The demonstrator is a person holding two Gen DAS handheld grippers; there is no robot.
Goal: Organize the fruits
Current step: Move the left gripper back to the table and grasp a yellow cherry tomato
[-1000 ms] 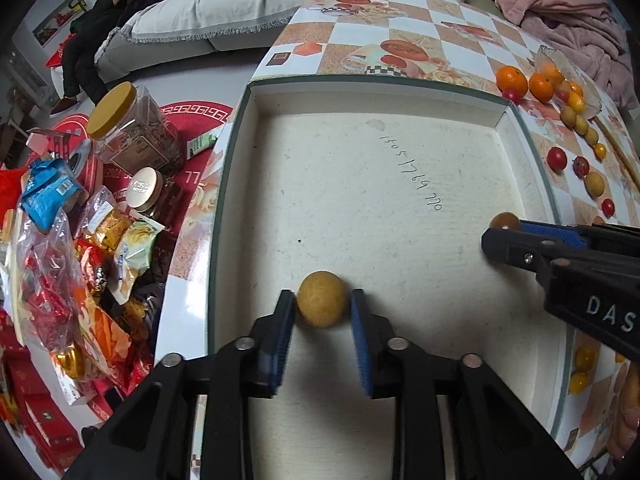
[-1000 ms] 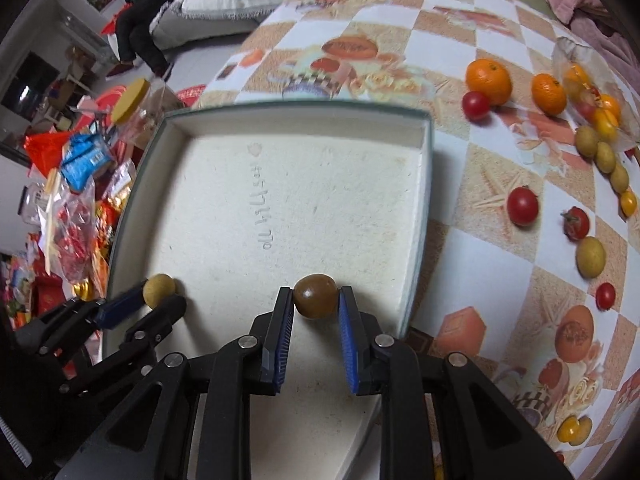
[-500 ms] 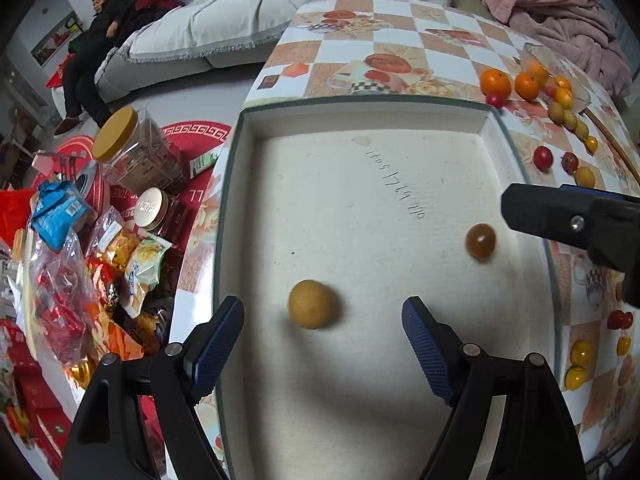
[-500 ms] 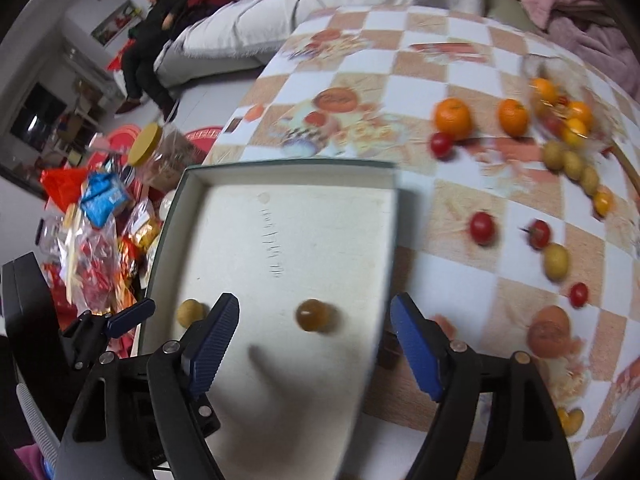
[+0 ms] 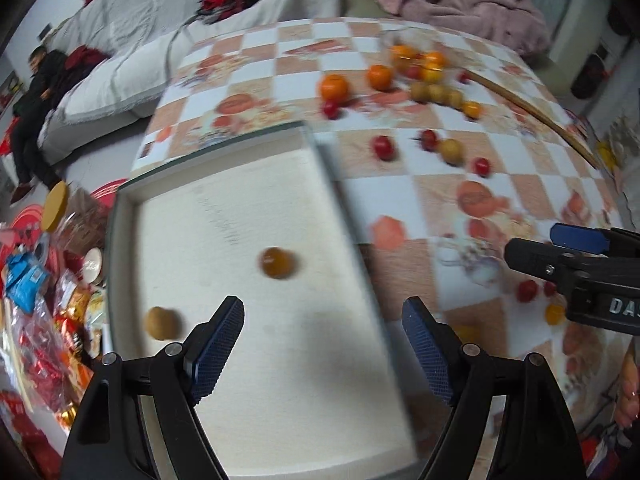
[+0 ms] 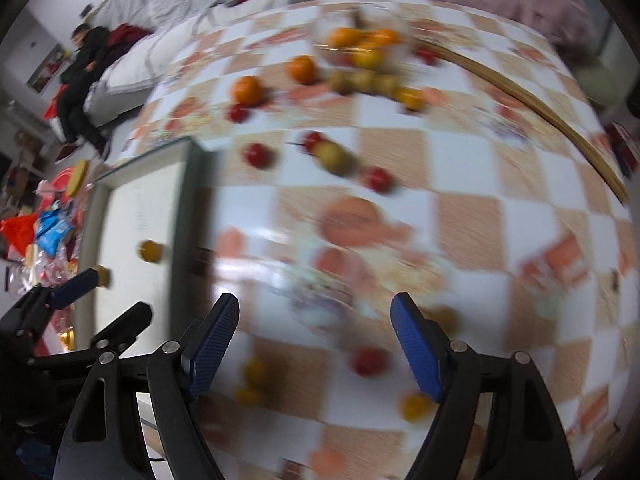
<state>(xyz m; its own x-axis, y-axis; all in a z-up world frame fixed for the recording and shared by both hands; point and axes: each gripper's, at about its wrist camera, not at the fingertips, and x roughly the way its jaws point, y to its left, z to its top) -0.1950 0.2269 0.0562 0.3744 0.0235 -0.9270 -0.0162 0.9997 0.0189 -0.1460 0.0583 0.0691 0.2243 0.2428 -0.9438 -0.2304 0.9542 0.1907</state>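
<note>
**Black frames, blue pads**

Each hand-held gripper, left (image 5: pixel 323 340) and right (image 6: pixel 315 336), has glossy black plastic arms, silver screws at the pivots, and blue cross-hatched fingertip pads (image 5: pixel 218 344). White lettering "DAS" marks the right one's side.

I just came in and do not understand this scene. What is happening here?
A person is sorting fruit into a white tray with two tools. Both the left hand-held gripper and the right hand-held gripper are open and empty. Two small fruits, one brown and one yellow-tan, lie in the tray; many others remain on the checkered table.
</note>
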